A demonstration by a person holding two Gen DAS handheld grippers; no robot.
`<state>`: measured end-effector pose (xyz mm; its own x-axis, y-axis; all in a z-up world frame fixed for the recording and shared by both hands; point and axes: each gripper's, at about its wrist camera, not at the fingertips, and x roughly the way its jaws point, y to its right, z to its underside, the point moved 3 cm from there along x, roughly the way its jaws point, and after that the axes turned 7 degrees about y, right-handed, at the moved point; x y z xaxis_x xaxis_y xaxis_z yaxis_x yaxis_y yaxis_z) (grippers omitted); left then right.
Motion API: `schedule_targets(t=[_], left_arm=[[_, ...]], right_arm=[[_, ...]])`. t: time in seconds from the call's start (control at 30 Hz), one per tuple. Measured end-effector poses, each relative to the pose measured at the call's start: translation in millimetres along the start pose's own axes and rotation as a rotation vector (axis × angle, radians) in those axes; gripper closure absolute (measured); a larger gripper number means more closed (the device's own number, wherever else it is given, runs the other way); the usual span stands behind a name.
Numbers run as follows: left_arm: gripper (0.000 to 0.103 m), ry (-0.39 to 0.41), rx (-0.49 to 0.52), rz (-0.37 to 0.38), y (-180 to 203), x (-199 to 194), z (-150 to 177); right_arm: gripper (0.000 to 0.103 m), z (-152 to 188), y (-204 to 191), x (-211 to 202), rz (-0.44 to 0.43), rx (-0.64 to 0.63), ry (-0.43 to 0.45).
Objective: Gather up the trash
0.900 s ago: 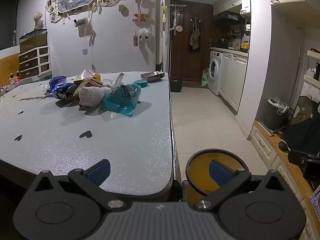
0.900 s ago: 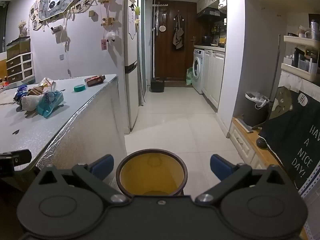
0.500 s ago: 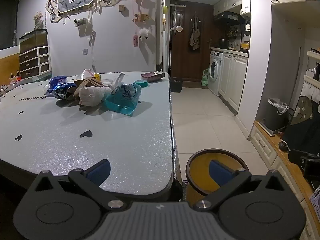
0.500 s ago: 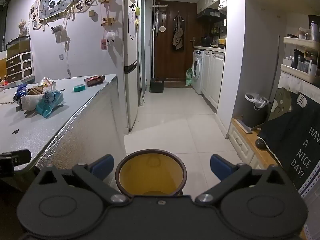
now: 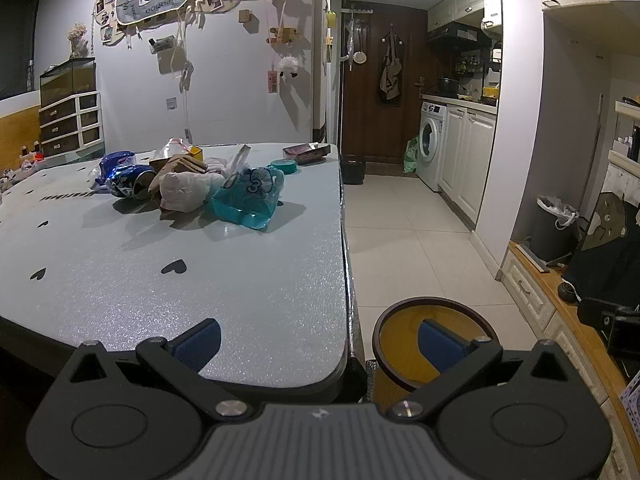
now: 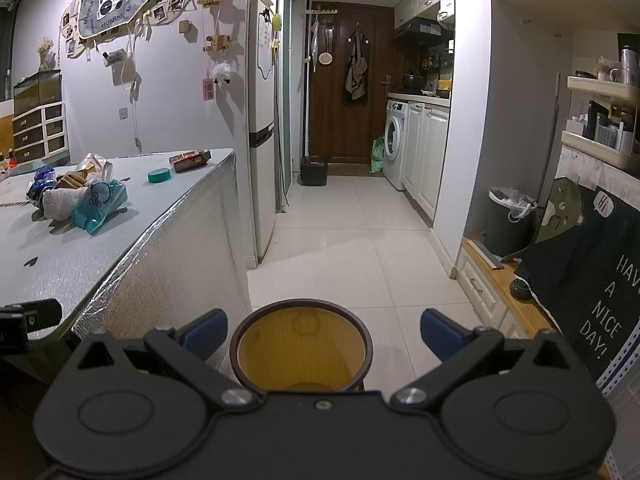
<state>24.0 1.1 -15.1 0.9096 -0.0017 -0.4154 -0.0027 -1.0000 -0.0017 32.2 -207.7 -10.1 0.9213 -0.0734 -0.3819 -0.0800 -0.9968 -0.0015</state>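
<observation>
Judging from how things lie, the collecting has not begun: every piece of trash sits on the grey table point(image 5: 248, 280) and none shows in the yellow bin point(image 6: 302, 350), though the gripper body hides its floor, so something small could lie there unseen.

The trash makes one cluster toward the far half of the tabletop: a teal plastic pouch point(image 5: 248, 198) nearest, a crumpled pale bag point(image 5: 182, 196) touching it on its left, a brown paper wad point(image 5: 180, 166) behind that, and a blue foil wrapper point(image 5: 128, 180) farthest left. A teal round lid point(image 5: 285, 167) and a dark flat box point(image 5: 306, 152) lie apart near the far corner; whether they count as trash I cannot tell.

The bin stands on the floor just beside the table's near right corner. The left gripper point(image 5: 316, 340) hangs over that corner with its jaws spread and nothing between them. The right gripper point(image 6: 322, 330) hangs above the bin's mouth, jaws likewise spread wide and empty.

What is left, then, appears to be the whole job: reach across to the cluster, pinch each piece in turn, and drop it into the bin.
</observation>
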Motion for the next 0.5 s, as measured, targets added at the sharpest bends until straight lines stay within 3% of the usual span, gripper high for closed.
schedule_targets(t=[0.5], left_arm=[[0.000,-0.001,0.007,-0.002,-3.7,0.2,1.6]], right_arm=[[0.000,-4.0,-0.9,-1.8,-0.003,-0.006,0.005]])
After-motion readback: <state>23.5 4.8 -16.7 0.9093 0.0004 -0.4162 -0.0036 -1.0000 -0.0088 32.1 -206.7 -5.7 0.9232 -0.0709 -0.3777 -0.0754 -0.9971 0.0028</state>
